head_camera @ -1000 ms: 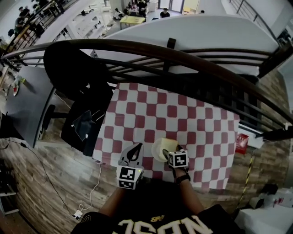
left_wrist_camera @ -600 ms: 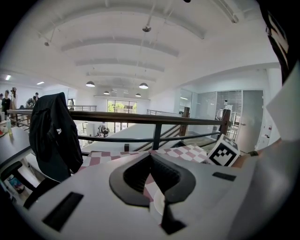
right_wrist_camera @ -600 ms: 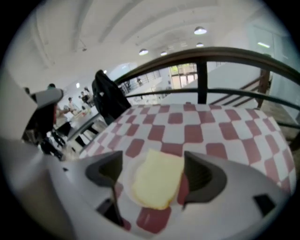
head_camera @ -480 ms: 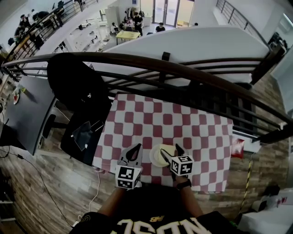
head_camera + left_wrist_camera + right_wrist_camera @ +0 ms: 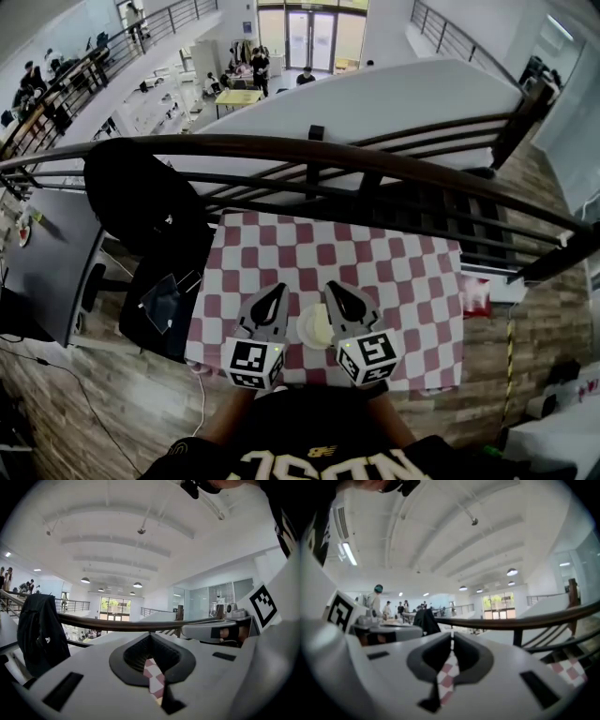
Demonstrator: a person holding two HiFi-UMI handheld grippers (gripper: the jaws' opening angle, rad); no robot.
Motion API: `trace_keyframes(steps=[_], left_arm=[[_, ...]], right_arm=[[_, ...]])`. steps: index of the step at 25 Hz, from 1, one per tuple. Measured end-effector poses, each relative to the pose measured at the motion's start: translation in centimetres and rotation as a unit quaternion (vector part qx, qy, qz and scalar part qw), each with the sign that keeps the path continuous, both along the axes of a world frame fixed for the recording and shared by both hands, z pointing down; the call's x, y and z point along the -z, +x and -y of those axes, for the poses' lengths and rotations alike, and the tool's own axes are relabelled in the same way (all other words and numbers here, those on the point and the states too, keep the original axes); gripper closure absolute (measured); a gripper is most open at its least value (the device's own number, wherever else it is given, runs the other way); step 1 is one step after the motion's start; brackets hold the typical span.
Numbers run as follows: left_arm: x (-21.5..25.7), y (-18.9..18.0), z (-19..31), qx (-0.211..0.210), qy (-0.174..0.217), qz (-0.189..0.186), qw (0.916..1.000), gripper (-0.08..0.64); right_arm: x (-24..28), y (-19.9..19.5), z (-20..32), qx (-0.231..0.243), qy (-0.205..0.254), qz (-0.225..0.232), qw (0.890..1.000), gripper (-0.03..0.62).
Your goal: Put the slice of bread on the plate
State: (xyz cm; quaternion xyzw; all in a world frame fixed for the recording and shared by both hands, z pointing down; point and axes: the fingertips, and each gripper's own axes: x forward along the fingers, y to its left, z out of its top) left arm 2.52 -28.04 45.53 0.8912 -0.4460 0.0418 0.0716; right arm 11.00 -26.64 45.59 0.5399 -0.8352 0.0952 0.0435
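Observation:
The pale slice of bread (image 5: 322,327) lies on the small white plate (image 5: 304,330) near the front edge of the checked table (image 5: 394,272). Both grippers hang above the table on either side of the plate, pointing nearly level at the railing. My left gripper (image 5: 275,292) (image 5: 150,635) is shut with nothing in it. My right gripper (image 5: 333,287) (image 5: 451,633) has just been closing and is now shut, also with nothing between its jaws. It partly covers the plate's right side in the head view.
A dark curved railing (image 5: 328,155) runs behind the table. A chair with a black jacket (image 5: 141,197) and flat devices (image 5: 164,300) on its seat stands at the left. A red object (image 5: 475,298) lies on the floor at the right.
Both grippers have risen from the table toward the camera, the right one more. The right gripper's jaws, open beside the bread before, are now shut. The bread stays on the plate.

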Motion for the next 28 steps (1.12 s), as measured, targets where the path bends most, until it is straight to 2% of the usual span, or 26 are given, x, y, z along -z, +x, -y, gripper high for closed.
trace_keyframes(steps=[4,10,16,28], left_arm=[[1.3,1.1,-0.4,-0.013,0.024,0.003,0.9996,0.540],[0.2,2.8,-1.2,-0.034,0.026,0.014,0.9990,0.540],[0.1,3.2,-1.6,-0.039,0.030,0.007,0.9988,0.540],[-0.3,2.1,-1.9,-0.028,0.027,0.004,0.9992,0.540]], right_arm=[[0.8,1.2,-1.3,-0.021,0.020,-0.041,0.999,0.577],[1.5,3.4,-2.4,-0.062,0.044,-0.060,0.995,0.577],[1.1,4.4,-3.0,-0.081,0.040,-0.053,0.994,0.577],[-0.1,3.2,-2.8,-0.062,0.025,-0.045,0.997,0.577]])
